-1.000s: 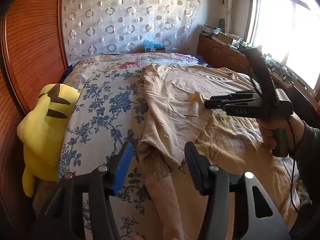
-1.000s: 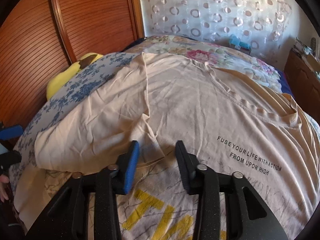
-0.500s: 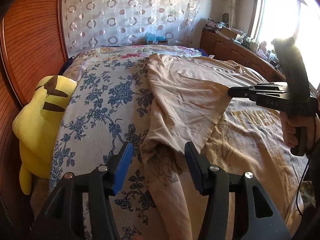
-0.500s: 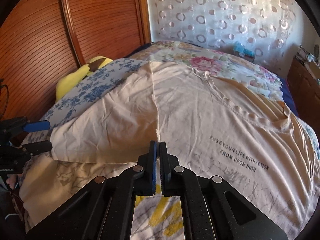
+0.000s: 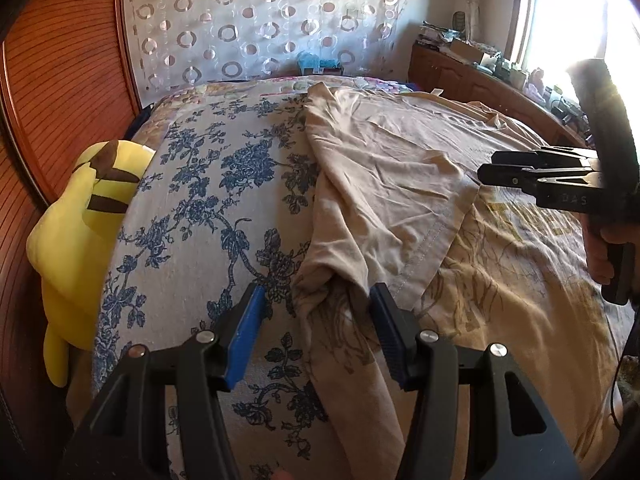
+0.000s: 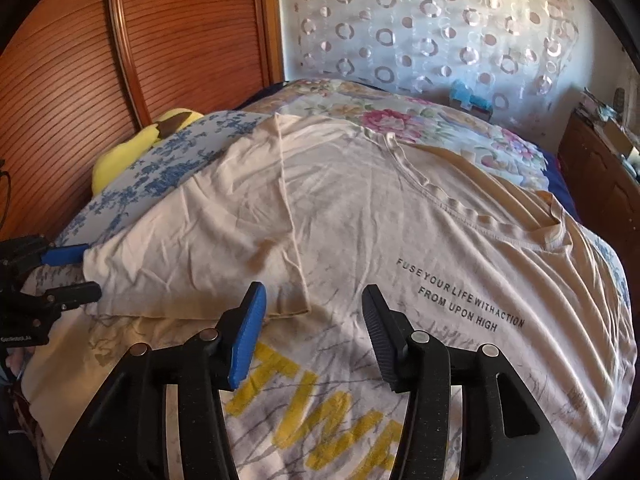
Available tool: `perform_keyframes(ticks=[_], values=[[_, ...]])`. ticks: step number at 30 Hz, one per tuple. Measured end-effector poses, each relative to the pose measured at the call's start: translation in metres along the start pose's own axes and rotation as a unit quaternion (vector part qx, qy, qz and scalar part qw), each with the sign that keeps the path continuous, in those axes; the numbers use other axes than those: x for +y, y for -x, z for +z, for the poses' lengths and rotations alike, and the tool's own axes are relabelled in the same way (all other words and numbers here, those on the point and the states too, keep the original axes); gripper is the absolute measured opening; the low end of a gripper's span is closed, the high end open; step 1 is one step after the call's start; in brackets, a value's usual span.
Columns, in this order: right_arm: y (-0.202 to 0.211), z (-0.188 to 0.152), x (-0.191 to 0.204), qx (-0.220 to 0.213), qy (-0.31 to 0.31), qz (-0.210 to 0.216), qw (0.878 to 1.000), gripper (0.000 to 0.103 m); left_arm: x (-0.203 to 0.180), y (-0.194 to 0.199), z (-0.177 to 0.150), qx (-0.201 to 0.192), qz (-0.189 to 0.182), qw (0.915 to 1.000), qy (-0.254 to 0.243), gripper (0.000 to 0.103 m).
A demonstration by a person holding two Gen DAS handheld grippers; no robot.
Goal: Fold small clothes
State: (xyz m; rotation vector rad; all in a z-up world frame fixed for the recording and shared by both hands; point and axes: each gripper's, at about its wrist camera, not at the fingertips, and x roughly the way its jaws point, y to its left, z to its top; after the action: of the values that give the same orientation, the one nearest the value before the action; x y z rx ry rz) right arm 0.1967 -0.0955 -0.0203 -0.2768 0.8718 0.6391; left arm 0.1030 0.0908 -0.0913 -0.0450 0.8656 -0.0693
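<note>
1. Nearest to you, your right gripper (image 6: 310,332) is hanging over the beige cotton T-shirt (image 6: 400,216), its blue-padded jaws standing about half open with nothing between them. They have just been opening, and the sleeve hem below is lying free, so you are looking at a release, not a grip.
2. Just past those jaws, the folded-in short sleeve (image 6: 208,256) is lying flat across the shirt's chest, its hem ending beside the yellow printed lettering (image 6: 320,412). It is sitting there, I judge, to narrow the shirt before the next fold.
3. Your left gripper (image 5: 316,328) is hovering at the shirt's side edge, jaws about half open and straddling a bunched ridge of cloth (image 5: 328,280). The pads are not pressing on it, so it is holding nothing. It is placed, probably, to pinch that bunch and pull the fold line straight.
4. Further out, the small black printed text (image 6: 460,296) and the ribbed neckline (image 6: 480,216) are showing that the shirt is lying spread across the bed, collar toward the far wall.
5. Beyond the shirt, the blue-flowered white bedsheet (image 5: 208,200) is lying bare, and a yellow plush toy (image 5: 76,240) is wedged between the bed and the ribbed wooden wardrobe door (image 6: 180,40).
6. Farthest off, a white curtain with ring patterns (image 6: 420,32) is covering the wall.
</note>
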Motion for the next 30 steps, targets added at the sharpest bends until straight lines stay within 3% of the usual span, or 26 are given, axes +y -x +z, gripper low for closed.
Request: perform_keyframes(ticks=[9,15,21,26,30], values=[[-0.008,-0.006,0.002,0.015,0.01,-0.017,1.0,0.052,0.0,0.001,-0.002,-0.012,0.002,0.9999,-0.003,0.055],[-0.011,-0.007,0.001,0.018,0.011,-0.013,1.0,0.064,-0.001,0.0,-0.002,-0.011,0.002,0.9999,-0.004,0.056],[-0.01,-0.007,0.002,0.021,0.017,-0.006,1.0,0.066,0.001,0.0,0.0,-0.009,-0.003,0.9999,-0.003,0.055],[0.027,-0.017,-0.026,-0.009,-0.008,0.012,1.0,0.066,0.003,0.011,0.002,-0.02,0.001,0.9998,-0.005,0.055],[0.065,-0.037,-0.07,-0.022,-0.029,-0.016,0.999,0.066,-0.002,0.023,0.01,-0.038,0.0,0.9993,-0.004,0.055]])
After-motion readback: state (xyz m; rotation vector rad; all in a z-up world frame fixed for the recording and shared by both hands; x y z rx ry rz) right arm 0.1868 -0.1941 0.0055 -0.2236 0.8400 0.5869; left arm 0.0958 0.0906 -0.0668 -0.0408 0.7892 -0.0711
